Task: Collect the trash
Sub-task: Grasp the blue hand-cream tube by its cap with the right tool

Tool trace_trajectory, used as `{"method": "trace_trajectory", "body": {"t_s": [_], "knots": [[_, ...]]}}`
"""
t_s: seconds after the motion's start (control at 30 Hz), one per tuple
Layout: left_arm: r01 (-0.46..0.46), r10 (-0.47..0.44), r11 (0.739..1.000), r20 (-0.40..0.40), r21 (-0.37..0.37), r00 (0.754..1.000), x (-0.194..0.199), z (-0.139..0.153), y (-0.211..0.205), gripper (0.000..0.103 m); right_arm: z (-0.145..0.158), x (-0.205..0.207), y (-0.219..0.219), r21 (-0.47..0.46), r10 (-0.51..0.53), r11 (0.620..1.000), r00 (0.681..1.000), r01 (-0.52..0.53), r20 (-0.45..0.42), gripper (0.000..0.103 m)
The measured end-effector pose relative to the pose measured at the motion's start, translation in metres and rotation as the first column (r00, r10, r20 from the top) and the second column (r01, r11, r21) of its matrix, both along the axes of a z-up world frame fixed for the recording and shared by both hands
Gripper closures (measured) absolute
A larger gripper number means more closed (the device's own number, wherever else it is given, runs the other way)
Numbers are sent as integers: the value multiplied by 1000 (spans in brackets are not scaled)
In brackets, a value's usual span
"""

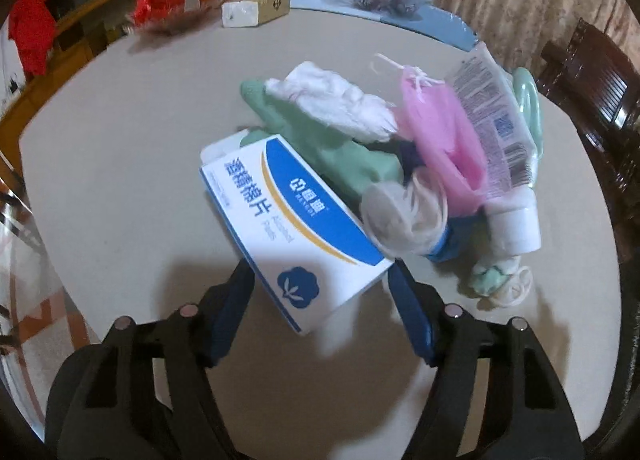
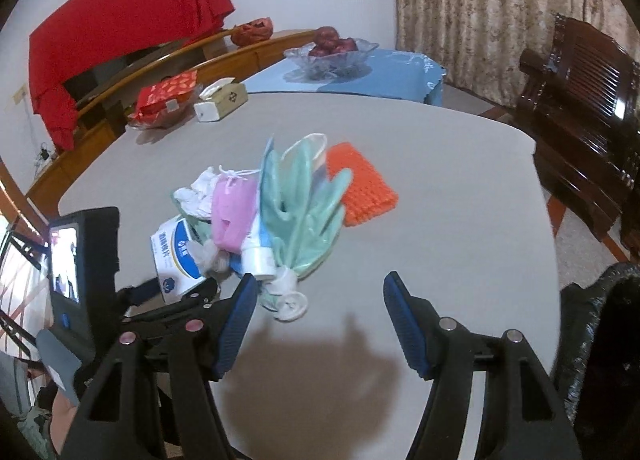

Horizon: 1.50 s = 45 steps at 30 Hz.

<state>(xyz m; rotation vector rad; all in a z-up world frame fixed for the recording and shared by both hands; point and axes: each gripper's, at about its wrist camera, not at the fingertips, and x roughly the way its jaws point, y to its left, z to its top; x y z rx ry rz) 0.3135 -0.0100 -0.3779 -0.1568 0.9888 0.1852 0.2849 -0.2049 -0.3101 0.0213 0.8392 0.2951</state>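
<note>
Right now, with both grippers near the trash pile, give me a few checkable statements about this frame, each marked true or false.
1. The left gripper straddles a corner of the blue-and-white box. True.
2. The right gripper holds the orange mat. False: nothing is between its jaws; the mat lies beyond the pile.
3. A pink mesh pouch lies in the pile. True.
4. The tube's white cap is off. False: it is on.
5. The glass bowl is empty. False: it holds dark red fruit.
</note>
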Motion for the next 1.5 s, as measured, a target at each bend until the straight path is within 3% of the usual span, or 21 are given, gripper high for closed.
{"method": "trace_trajectory", "body": {"t_s": [0.17,0.3,0.47,0.57,0.6,0.67,1.3,1.33,1.5], "knots": [[17,-17,1000,-5,16,1000,-2,4,11,40,-4,6,20,2,39,999,999,-39,-6,41],[20,-20,1000,7,16,1000,-6,14,24,41,-12,15,38,-8,75,997,997,-76,-20,50],[30,-31,999,27,24,999,-14,26,34,42,-25,27,51,-14,87,996,996,-88,-36,54],[44,-45,999,40,27,998,-20,30,35,43,-32,35,57,-9,94,995,994,-94,-55,64],[50,-51,998,46,33,998,-23,32,35,43,-34,37,58,-4,102,995,992,-103,-68,74],[53,-55,998,53,37,997,-25,35,35,44,-36,38,58,5,108,994,991,-108,-75,78],[120,-134,989,171,88,976,-52,81,-3,46,20,0,22,70,69,995,997,-71,26,83],[123,-136,989,171,86,976,-52,81,-3,46,20,0,20,71,67,995,997,-69,25,103],[130,-144,987,165,90,976,-57,81,-7,47,17,-6,10,75,51,996,999,-51,7,103]]}}
